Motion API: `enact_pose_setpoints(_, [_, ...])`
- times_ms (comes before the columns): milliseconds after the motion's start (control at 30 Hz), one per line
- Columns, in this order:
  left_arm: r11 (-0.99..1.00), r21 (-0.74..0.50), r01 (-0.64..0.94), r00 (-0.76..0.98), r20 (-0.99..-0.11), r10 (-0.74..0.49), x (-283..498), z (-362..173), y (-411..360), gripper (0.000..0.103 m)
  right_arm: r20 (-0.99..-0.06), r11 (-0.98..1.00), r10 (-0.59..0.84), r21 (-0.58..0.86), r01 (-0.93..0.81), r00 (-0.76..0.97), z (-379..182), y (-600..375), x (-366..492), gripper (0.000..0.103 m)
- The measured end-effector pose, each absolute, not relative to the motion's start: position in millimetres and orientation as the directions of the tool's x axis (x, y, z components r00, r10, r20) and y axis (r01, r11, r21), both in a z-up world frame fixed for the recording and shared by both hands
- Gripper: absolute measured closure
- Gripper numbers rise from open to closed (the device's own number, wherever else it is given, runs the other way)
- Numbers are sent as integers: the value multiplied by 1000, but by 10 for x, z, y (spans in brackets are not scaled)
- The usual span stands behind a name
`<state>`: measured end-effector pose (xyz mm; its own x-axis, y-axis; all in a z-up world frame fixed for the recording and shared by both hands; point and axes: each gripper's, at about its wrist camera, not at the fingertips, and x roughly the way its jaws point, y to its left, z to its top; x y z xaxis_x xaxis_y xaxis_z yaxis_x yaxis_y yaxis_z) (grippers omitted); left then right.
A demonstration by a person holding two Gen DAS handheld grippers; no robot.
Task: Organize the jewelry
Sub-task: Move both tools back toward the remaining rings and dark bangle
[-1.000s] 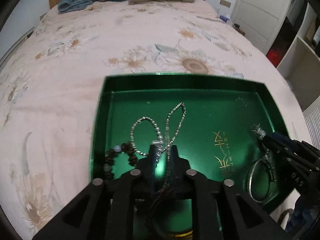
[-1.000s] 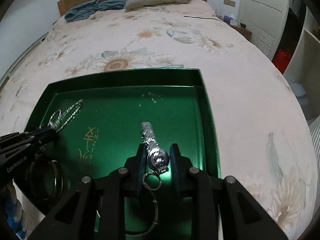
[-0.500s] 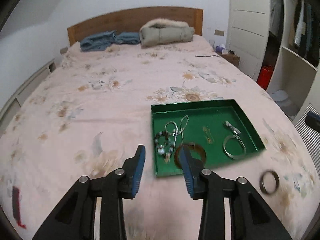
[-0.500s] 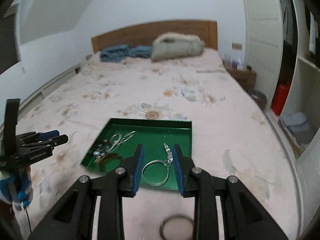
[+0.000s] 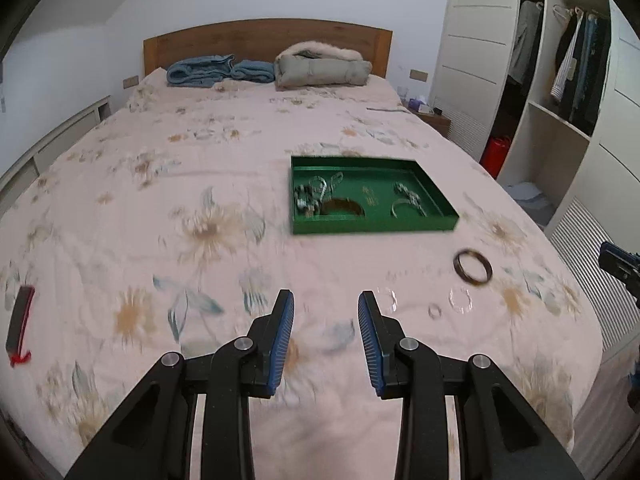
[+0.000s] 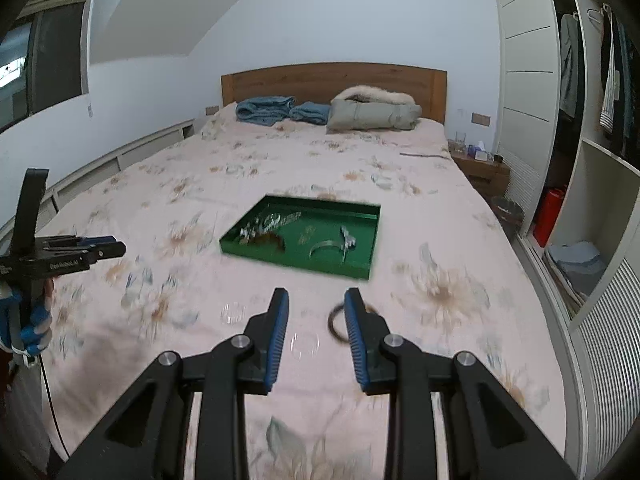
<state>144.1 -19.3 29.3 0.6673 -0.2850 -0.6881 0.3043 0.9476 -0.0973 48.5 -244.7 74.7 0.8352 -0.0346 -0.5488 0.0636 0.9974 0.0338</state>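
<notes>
A green tray [image 5: 372, 227] lies mid-bed with bead bracelets, silver chains [image 5: 316, 192], a brown bangle [image 5: 343, 209], a silver bangle and a watch [image 5: 408, 200] inside. In front of it, a dark bangle [image 5: 473, 267] and clear rings [image 5: 460, 301] lie on the bedspread. My left gripper [image 5: 326, 309] is open and empty above the bed, well short of the tray. My right gripper [image 6: 316, 304] is also open and empty; its right finger hides part of the dark bangle [image 6: 335, 322]. Clear rings [image 6: 305, 345] lie below it. The tray [image 6: 296, 261] is beyond.
Folded blue cloth [image 5: 218, 72] and a grey jacket [image 5: 324, 68] lie by the headboard. A black and red object [image 5: 19, 322] rests at the bed's left edge. Wardrobe shelves [image 6: 592, 184] stand to the right. A blue-gloved hand holds the left gripper [image 6: 120, 247] at the left.
Both grippers released their pieces in the tray, the chain on the left and the watch on the right. They then pulled back and up, so the tray now looks far off.
</notes>
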Motion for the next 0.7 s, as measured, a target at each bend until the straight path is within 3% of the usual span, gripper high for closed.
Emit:
enact_pose_setpoints(300, [946,-149,287,636,-709,-305,1164,21,-90,70,-581,995,4,86,57,814,375,-2357,118,76])
enact_pose_setpoints(700, [943,-169,286,587,-747,-312,1241,-396,-135,70,-629,990,88,143,4,772,-101,-2184,395,76])
